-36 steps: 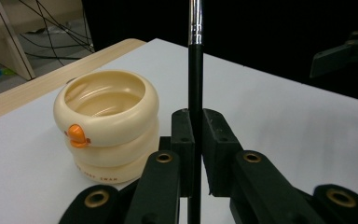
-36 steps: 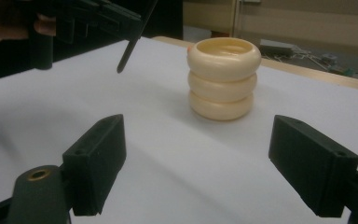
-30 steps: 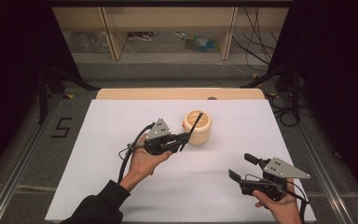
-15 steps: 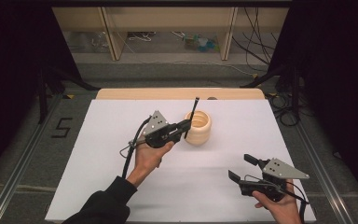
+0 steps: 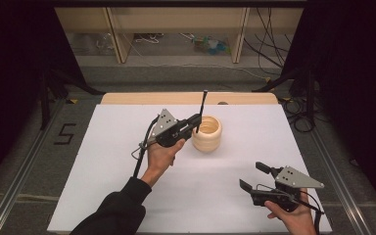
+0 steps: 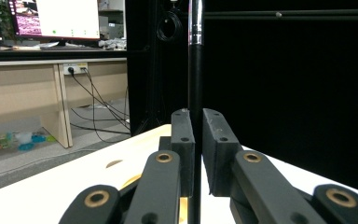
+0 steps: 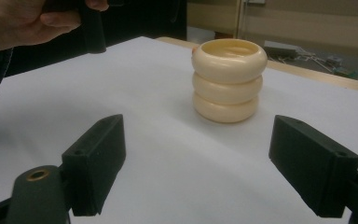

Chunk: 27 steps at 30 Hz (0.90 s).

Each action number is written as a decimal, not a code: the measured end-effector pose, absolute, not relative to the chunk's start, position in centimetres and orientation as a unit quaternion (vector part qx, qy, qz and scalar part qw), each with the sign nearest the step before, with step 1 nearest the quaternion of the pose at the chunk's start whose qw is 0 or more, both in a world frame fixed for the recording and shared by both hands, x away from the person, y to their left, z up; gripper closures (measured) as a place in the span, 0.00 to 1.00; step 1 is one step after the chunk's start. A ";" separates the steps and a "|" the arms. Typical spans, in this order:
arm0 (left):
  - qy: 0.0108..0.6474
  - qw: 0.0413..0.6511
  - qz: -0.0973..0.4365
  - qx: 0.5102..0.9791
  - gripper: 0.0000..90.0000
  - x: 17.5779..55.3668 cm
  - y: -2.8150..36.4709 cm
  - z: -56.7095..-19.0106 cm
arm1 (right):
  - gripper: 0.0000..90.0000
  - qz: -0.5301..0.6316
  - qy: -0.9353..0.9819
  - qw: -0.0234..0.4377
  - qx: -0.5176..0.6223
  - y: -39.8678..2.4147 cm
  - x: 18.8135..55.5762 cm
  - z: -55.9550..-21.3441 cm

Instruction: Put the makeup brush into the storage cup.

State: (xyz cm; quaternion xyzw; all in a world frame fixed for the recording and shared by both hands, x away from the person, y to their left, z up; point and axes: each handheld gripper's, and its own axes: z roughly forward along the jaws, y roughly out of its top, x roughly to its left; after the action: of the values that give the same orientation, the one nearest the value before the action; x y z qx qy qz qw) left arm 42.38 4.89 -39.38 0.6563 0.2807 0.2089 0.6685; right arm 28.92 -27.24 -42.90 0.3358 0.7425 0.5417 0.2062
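Note:
A cream holder (image 5: 207,133) made of three stacked rings stands open-topped on the white table (image 5: 103,171). In the right gripper view the holder (image 7: 228,84) sits ahead of the jaws. My left gripper (image 5: 196,123) hovers just left of the holder's rim, shut on a thin black rod (image 5: 203,105) that points almost straight up. The left gripper view shows the rod (image 6: 195,70), with a silver band near its top, pinched between the two pads of the left gripper (image 6: 195,128). My right gripper (image 5: 253,176) rests low at the front right, open with nothing in it, as its own view of the right gripper (image 7: 214,158) confirms.
The white table ends in a wooden strip (image 5: 142,98) at the back. Beyond it are a low shelf (image 5: 176,29) and loose cables (image 5: 274,54) on the floor. Black curtains hang on both sides. The left hand (image 7: 23,23) shows at the right gripper view's top left.
The left gripper has moved back and slightly up along the holder's left side. The rod went from leaning over the holder to standing nearly upright. The right gripper stayed put.

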 end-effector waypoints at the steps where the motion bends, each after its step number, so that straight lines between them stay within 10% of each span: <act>1: 0.285 0.670 0.207 0.653 0.93 42.4 4.8 -39.3 | 0.22 0.542 0.743 0.205 0.337 -27.2 28.9 -42.9; 27: 0.305 0.663 0.204 0.653 0.93 45.2 2.9 -41.2 | 0.22 0.539 0.745 0.209 0.333 -27.2 28.9 -43.0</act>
State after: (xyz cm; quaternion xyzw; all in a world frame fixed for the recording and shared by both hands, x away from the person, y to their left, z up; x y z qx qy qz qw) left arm 45.22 2.93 -41.18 0.6527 0.3050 0.2044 0.6627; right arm 28.91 -27.15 -42.95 0.3335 0.7448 0.5390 0.2086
